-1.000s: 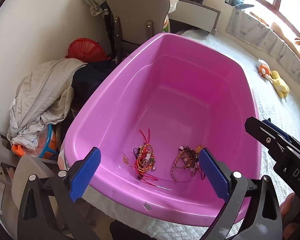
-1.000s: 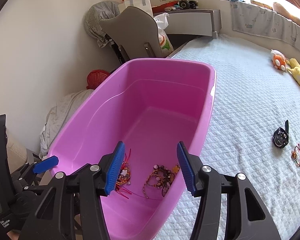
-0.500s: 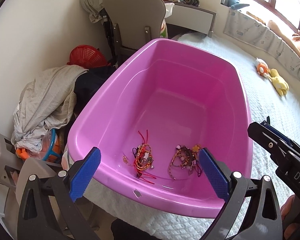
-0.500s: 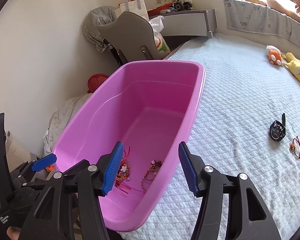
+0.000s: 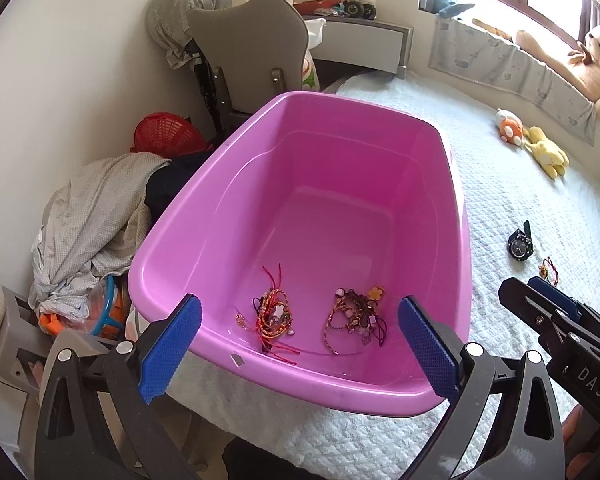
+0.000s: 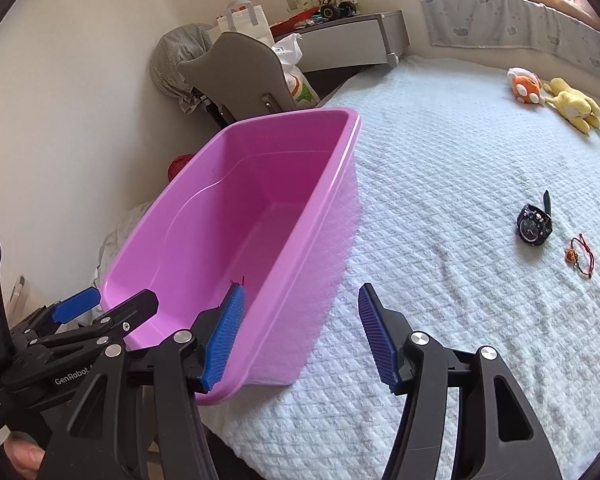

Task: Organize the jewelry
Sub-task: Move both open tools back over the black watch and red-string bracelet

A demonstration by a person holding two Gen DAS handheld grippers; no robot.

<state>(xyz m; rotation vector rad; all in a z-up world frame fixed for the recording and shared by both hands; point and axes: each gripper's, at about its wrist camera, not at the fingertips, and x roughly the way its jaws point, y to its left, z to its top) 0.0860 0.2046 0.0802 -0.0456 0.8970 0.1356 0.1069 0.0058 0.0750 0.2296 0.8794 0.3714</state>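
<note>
A pink plastic tub [image 5: 456, 240] [image 6: 332, 200] sits on the white quilted bed. Two tangled piles of bracelets lie on its near floor: a red-orange pile [image 5: 274, 314] and a brown beaded pile [image 5: 354, 316]. On the quilt to the right lie a black watch [image 6: 534, 226] [image 5: 520, 242] and a red string bracelet [image 6: 580, 254] [image 5: 550, 272]. My left gripper [image 5: 296, 348] is open and empty above the tub's near rim. My right gripper [image 6: 300, 336] is open and empty over the tub's near right corner and the quilt. The piles are hidden in the right wrist view.
Orange and yellow plush toys [image 6: 552, 96] lie far back on the bed [image 6: 440, 184]. A grey chair [image 5: 252, 52], a red basket [image 5: 164, 134] and a heap of clothes [image 5: 96, 216] crowd the wall side left of the tub.
Both grippers have drawn back from the tub. The right gripper swung right, so the piles dropped out of its view and the watch and red bracelet came nearer its centre.
</note>
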